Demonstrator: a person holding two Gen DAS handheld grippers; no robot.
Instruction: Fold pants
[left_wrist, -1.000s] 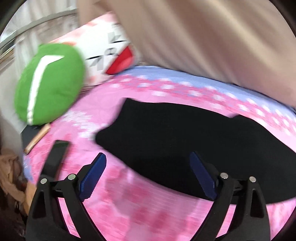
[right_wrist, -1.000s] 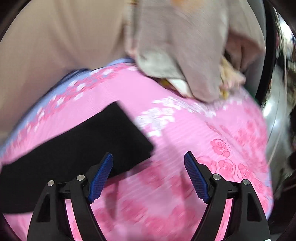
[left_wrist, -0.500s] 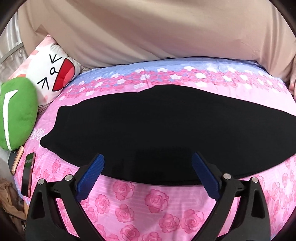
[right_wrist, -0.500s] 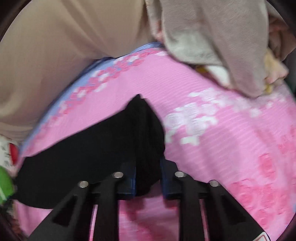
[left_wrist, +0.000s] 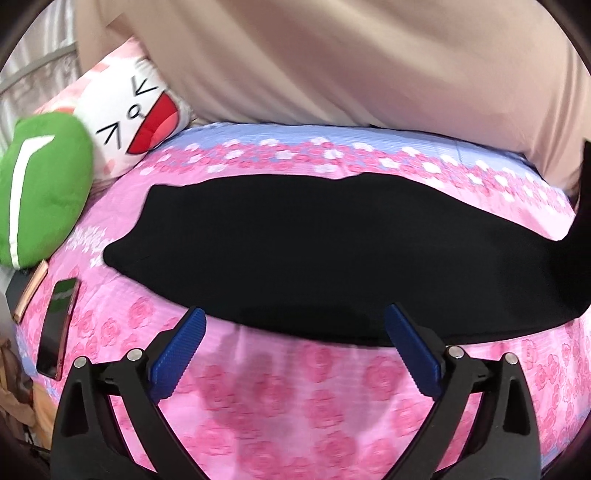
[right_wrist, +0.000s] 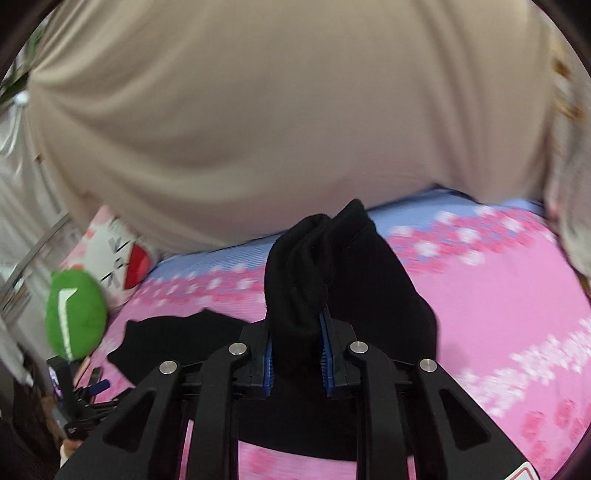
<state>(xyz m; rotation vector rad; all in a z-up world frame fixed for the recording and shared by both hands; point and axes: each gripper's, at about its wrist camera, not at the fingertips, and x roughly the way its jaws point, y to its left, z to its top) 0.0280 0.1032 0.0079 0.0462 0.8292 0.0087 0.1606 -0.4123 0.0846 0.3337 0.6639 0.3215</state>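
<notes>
Bed (left_wrist: 295, 406), covered in a pink rose-print sheet with a blue band along its far edge, fills both views and carries everything. A person in a beige top (right_wrist: 258, 110) stands just past that far edge. The black pants (left_wrist: 314, 258) lie flat lengthwise across the sheet, except for the end at the right of the left wrist view, which rises off the bed. In the right wrist view that end stands bunched between the blue pads of the right gripper (right_wrist: 297, 354); its jaws have just been closing and now pinch the cloth tight. The left gripper (left_wrist: 295, 343) hangs over the near edge of the pants with its jaws spread wide and nothing between them; they have just been opening a little further.

The step in hand looks like the first fold along the length: one end is lifted and ready to be carried over toward the other end by the pillows. That next move would call for a level sweep that keeps the cloth from dragging, and likely the left gripper pinning or catching the near edge so the lower layer stays put.

At the far left sit a white pillow with a cartoon face (left_wrist: 140, 110) and a green cushion (left_wrist: 40, 184), touching each other. Beside them on the sheet lies a phone (left_wrist: 55, 332).
</notes>
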